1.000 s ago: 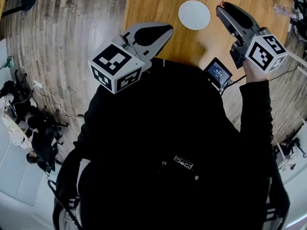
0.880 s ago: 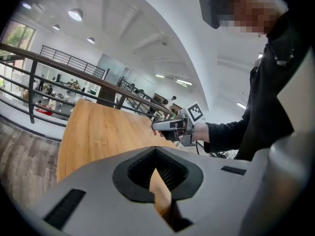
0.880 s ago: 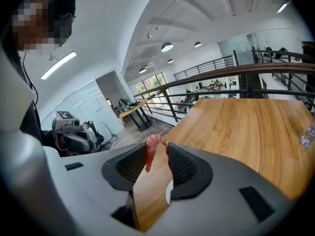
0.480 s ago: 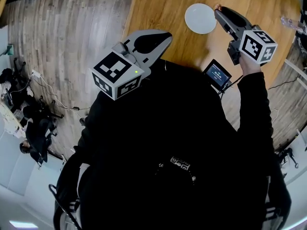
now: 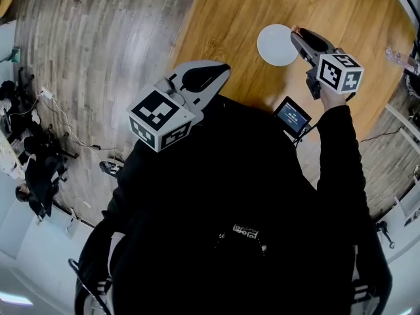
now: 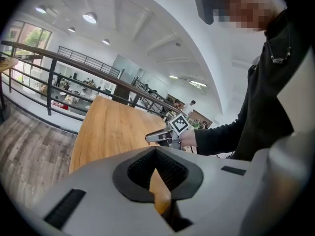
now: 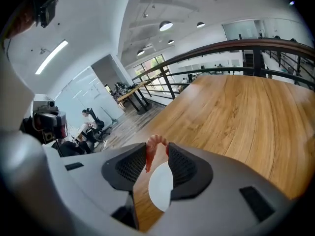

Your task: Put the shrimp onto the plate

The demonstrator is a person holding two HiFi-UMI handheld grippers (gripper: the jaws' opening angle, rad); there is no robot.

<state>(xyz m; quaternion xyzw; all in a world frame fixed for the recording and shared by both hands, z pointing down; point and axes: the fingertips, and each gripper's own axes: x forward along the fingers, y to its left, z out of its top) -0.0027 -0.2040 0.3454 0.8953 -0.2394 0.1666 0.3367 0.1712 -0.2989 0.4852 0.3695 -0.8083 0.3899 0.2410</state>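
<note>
The shrimp [image 7: 148, 156] is pinched between the jaw tips of the right gripper [image 7: 156, 146] at centre frame. It is arched upward, with its long end hung downward. The plate [image 7: 160, 187] beneath is partly hidden. The left gripper [image 6: 156, 151] is pressed together, empty.

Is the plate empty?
Empty. The plate is bare white; the shrimp hangs pinched in the right gripper.

Left gripper [image 6: 156, 152] closed, wooden table [image 6: 103, 127], right gripper [image 6: 149, 138] beyond
</note>
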